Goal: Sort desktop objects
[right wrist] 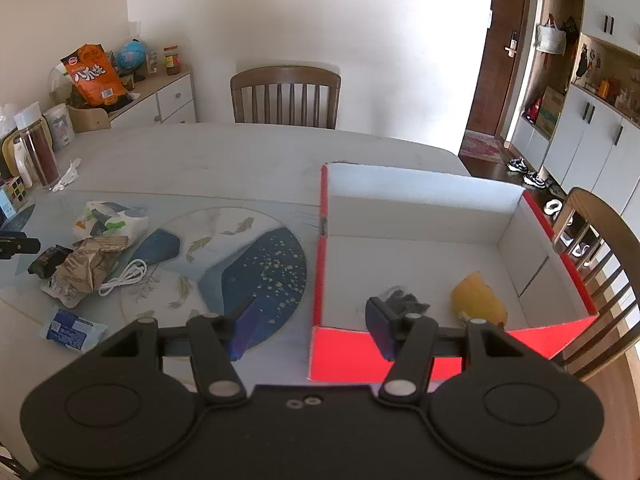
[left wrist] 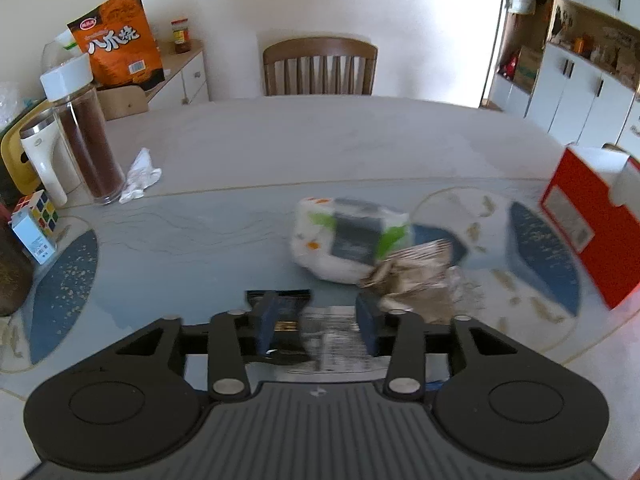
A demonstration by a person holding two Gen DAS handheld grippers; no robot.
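My left gripper (left wrist: pixel 318 330) is open, low over a blurred printed packet (left wrist: pixel 340 340) on the table, with a black item (left wrist: pixel 280 304) by its left finger. Just ahead lie a crumpled brown snack bag (left wrist: pixel 416 280) and a white, green-patterned pack (left wrist: pixel 352 236). In the right wrist view the same pile lies at left: the brown bag (right wrist: pixel 90 264), the white pack (right wrist: pixel 110 222), a white cable (right wrist: pixel 124 278) and a blue-white packet (right wrist: pixel 72 328). My right gripper (right wrist: pixel 310 328) is open and empty over the near left corner of the red box (right wrist: pixel 344 354), which holds a yellow item (right wrist: pixel 478 302) and a dark item (right wrist: pixel 404 300).
The red box (left wrist: pixel 580 220) stands at the right in the left wrist view. A tall jar (left wrist: pixel 86 140), a white bottle (left wrist: pixel 44 160), a Rubik's cube (left wrist: pixel 40 210) and a crumpled tissue (left wrist: pixel 140 176) stand at the table's left. Wooden chairs stand behind (right wrist: pixel 286 98) and to the right (right wrist: pixel 596 264).
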